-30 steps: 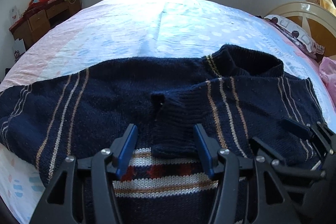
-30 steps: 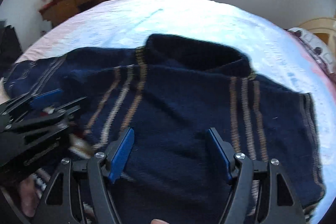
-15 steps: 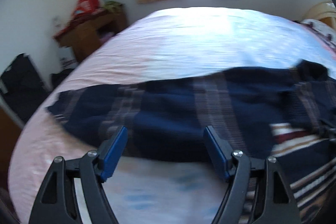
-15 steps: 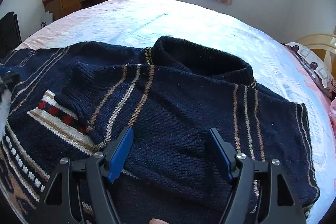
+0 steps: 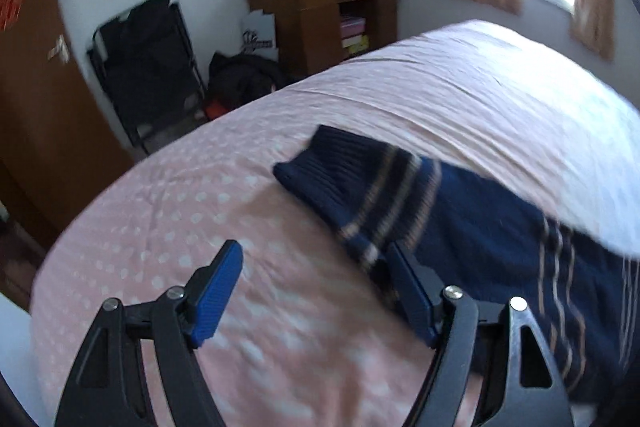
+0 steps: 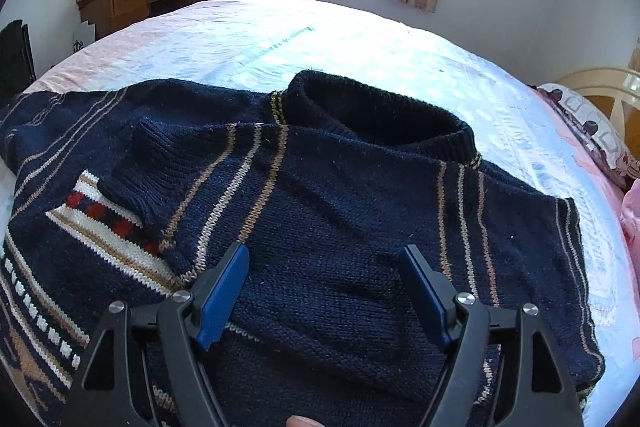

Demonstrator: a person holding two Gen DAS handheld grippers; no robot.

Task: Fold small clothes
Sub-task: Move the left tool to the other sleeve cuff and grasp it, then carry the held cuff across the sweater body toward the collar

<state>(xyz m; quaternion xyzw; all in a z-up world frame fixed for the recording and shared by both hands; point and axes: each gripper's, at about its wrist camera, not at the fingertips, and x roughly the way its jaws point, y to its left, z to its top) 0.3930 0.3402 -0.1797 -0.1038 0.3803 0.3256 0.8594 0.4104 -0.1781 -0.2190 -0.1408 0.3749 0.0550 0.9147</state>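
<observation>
Left wrist view: the left tool (image 5: 316, 283) hangs released, jaws wide, over the pink dotted bed sheet (image 5: 168, 219) just beside the outstretched sleeve (image 5: 400, 195) of the navy knit sweater; to fold this sleeve well, close on its ribbed cuff (image 5: 320, 163), whose thick knit should give a firm hold, and carry it flat across the body. Right wrist view: the right tool (image 6: 324, 287) is likewise released, gripping nothing, above the sweater (image 6: 340, 227), which lies on the bed with one sleeve already folded across its chest, a soft, heavy, limp knit with thin tan stripes and a ribbed collar (image 6: 376, 115).
</observation>
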